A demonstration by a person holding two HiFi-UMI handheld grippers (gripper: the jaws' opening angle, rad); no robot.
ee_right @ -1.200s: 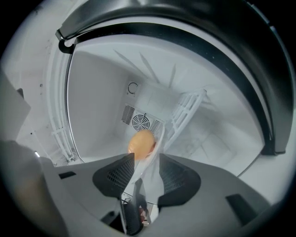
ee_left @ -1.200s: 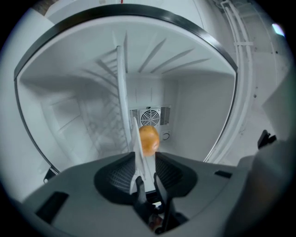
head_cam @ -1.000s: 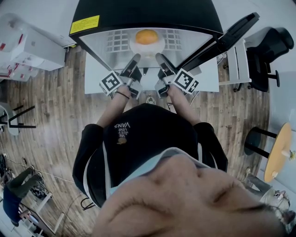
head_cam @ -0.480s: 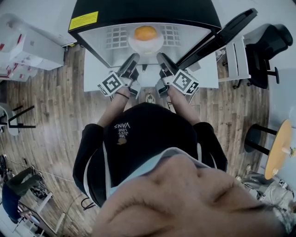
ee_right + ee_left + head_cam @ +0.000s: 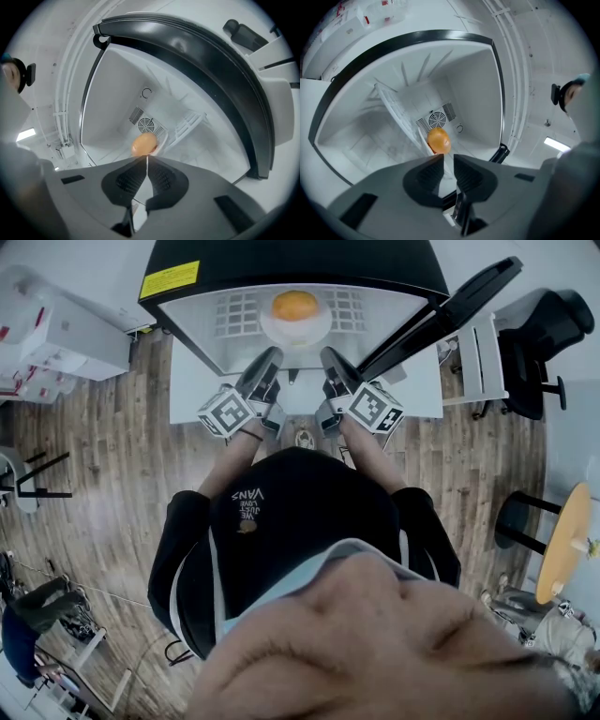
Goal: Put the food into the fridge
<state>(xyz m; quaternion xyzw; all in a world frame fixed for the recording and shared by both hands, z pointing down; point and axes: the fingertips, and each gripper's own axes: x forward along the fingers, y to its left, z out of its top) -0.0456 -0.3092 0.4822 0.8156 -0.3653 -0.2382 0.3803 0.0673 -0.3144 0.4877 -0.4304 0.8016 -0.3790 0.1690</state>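
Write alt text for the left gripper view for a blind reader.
A round orange food sits deep inside the open, white-walled fridge. The left gripper, jaws slightly apart and empty, points at it.

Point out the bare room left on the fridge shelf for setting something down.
The wire shelf is bare on both sides of the plate, out to the walls of the fridge. The middle is taken: the plate holds the orange food. The front is crowded by the left gripper, open, and the right gripper, whose empty jaws have just been closing.
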